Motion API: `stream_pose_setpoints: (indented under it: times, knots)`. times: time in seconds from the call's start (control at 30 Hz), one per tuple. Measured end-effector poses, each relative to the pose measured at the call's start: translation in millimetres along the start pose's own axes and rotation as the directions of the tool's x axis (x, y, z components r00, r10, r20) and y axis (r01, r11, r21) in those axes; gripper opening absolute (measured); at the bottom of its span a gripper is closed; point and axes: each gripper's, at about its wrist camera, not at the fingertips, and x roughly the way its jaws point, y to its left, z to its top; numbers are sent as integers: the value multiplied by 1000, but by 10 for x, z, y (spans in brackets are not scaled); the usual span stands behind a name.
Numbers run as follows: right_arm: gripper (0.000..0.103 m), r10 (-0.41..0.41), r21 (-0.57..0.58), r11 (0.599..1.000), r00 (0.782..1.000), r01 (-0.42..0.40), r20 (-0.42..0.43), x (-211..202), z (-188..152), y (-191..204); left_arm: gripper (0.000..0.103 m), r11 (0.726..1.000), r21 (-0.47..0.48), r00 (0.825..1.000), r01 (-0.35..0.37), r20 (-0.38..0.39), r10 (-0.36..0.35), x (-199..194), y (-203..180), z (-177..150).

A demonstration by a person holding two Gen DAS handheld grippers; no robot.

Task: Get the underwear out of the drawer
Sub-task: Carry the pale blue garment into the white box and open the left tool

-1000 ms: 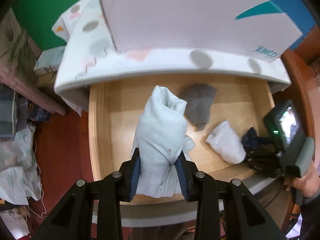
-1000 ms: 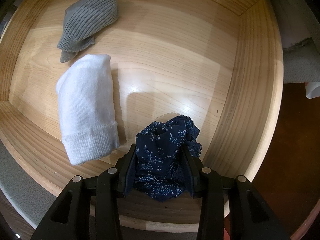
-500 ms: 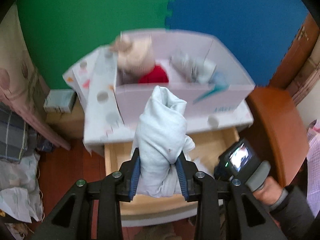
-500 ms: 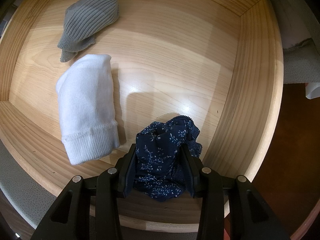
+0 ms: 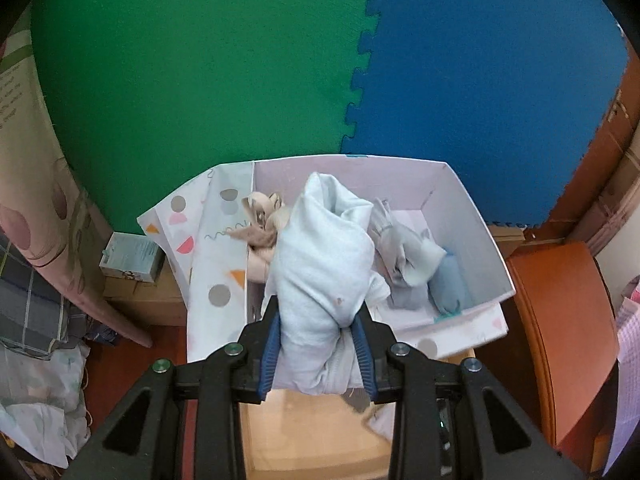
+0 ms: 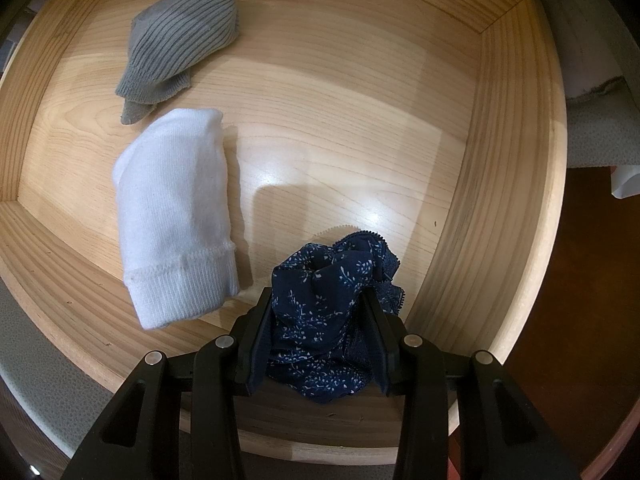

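Left hand-held gripper [image 5: 318, 354]: clamps pale blue cotton underwear [image 5: 320, 280]
Right hand-held gripper [image 6: 320, 338]: clamps navy floral underwear [image 6: 322, 328]
Socks — two
Writing: none legible

Inside the wooden drawer [image 6: 360, 128], the middle and right of the floor lie bare, giving open passage up to the right wall. On the left, a white folded sock [image 6: 176, 216] and a grey ribbed sock [image 6: 180, 44] block the way, nearly touching each other. Above the drawer, the open white box [image 5: 472, 240] is crowded with folded clothes [image 5: 412, 256]; only a small patch near its back right corner is free.
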Motion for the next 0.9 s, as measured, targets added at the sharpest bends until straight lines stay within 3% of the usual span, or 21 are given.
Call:
stream_pose_setpoints:
  times: [0.43, 0.63, 0.8, 0.9]
  knots:
    - [38, -1, -1, 1000, 1000, 1, 0, -23, -23, -18, 34, 999, -26, 999, -43, -20, 43, 584, 48, 142]
    - [38, -1, -2, 1000, 1000, 1, 0, -27, -17, -15, 34, 997, -14, 995, -82, -64, 81, 845, 29, 110]
    - [38, -2, -3, 1000, 1000, 2, 0, -32, -20, -11, 35, 996, -28, 994, -83, -69, 81, 890, 52, 81]
    - [38, -2, -2, 1000, 1000, 2, 0, -34, -17, -9, 41, 995, -39, 993, -89, -82, 85, 890, 70, 86]
